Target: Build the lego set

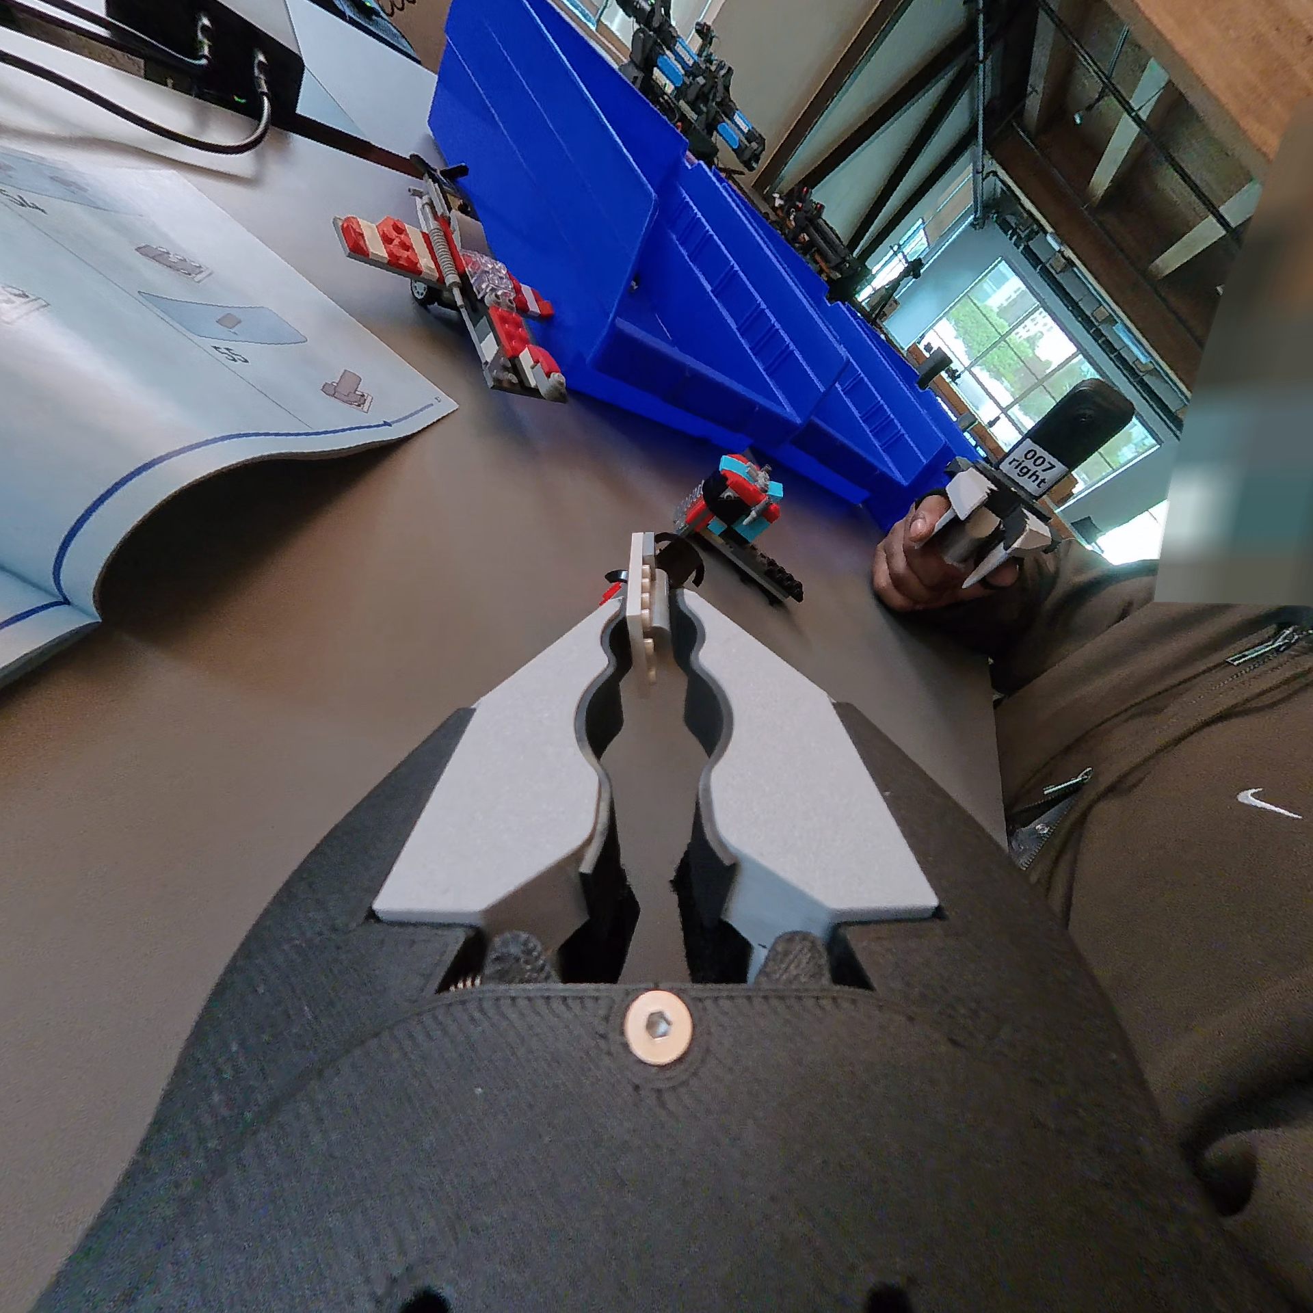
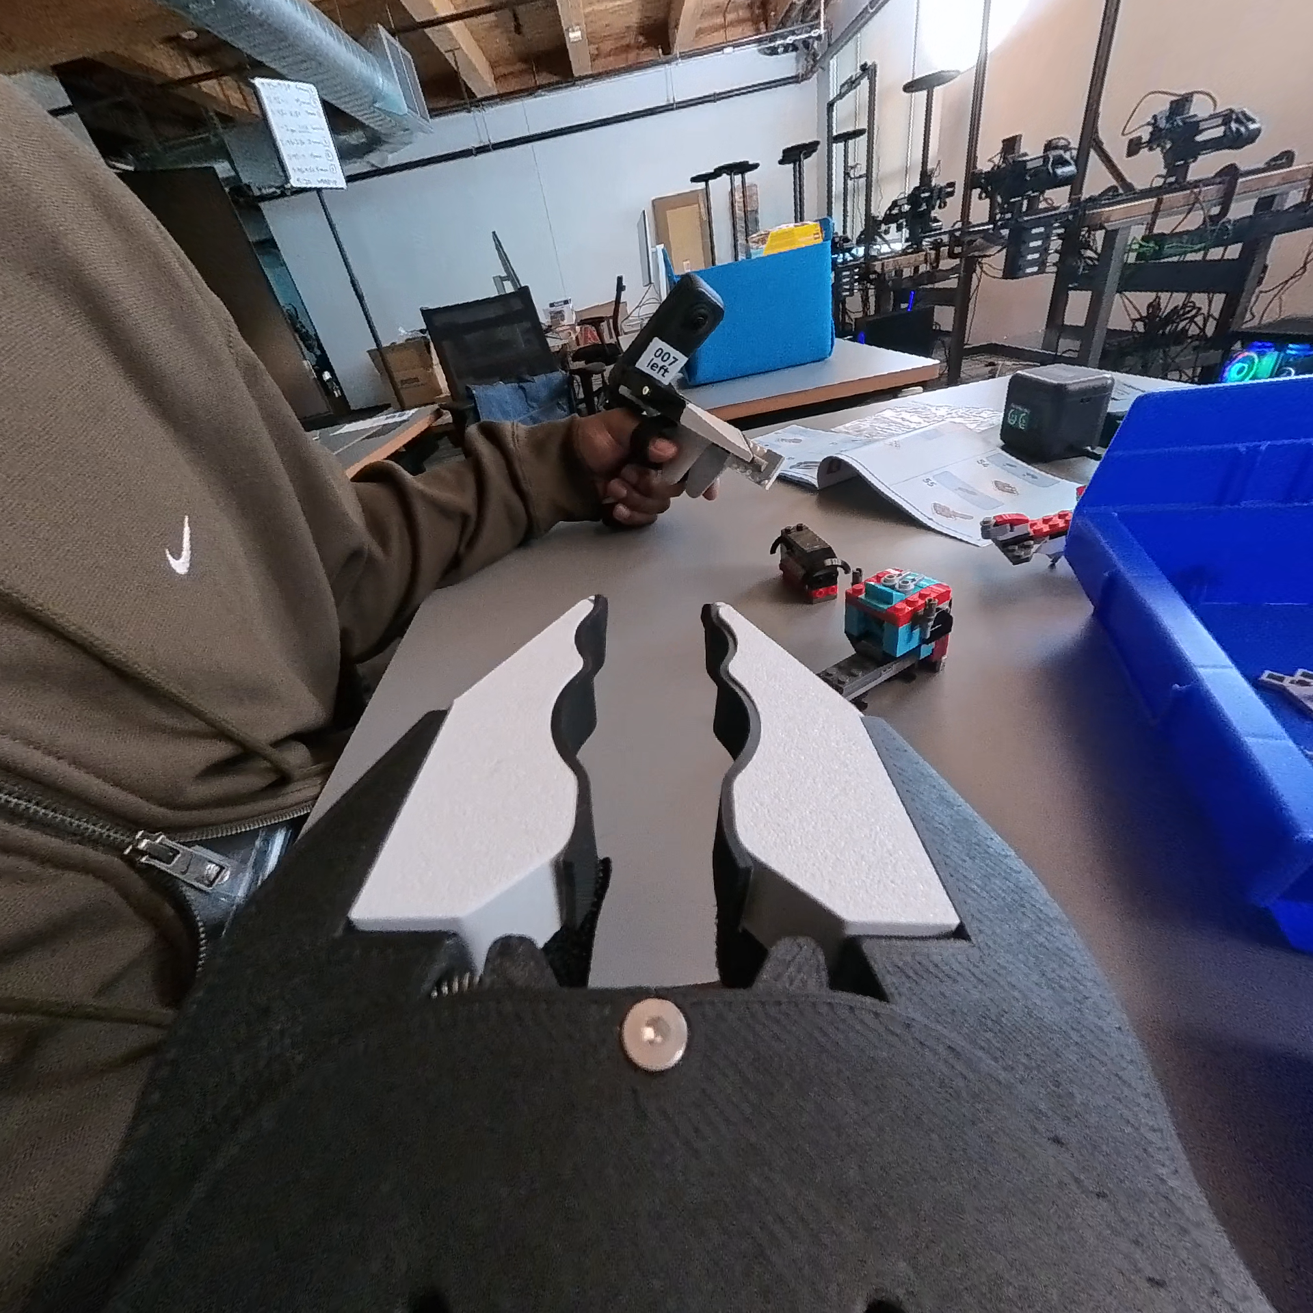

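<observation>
Currently left gripper (image 1: 650,604) pinches a thin tan-and-grey toy brick plate stack (image 1: 645,611) edge-on, long axis running out past its tips, small black brick block (image 2: 810,565) just ahead; right gripper (image 2: 654,611) gapes bare.

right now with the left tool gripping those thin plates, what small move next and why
Probably bring the open, empty right tool toward the left tool to steady the tan and grey brick plates it pinches edge-on above the table; the right one idles apart.
</observation>
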Tool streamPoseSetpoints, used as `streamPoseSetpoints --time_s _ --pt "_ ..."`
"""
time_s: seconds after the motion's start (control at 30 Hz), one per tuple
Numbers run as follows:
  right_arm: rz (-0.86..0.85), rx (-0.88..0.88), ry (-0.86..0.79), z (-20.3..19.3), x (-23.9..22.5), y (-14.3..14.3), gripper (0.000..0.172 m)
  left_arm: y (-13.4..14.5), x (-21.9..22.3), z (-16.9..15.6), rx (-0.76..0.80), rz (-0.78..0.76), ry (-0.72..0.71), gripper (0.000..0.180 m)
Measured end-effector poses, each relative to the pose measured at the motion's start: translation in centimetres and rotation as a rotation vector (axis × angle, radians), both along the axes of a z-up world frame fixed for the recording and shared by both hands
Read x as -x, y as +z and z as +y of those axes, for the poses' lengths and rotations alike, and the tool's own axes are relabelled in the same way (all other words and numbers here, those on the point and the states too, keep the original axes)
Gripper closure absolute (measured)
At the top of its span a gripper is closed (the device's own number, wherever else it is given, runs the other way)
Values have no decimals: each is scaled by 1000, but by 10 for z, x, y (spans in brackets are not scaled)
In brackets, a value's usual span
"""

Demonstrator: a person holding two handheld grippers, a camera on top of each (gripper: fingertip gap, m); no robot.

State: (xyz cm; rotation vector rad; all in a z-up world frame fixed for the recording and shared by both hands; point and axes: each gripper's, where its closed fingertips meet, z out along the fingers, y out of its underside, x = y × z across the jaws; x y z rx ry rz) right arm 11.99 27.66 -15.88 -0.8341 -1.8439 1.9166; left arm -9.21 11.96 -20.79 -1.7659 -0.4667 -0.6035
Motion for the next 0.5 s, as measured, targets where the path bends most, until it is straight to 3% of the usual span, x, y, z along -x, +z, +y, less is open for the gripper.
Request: streamPoseSetpoints --time_s 0.5 --pt "-2 2 0 -1 1 -1 143 0 0 0 1 0 -1 170"
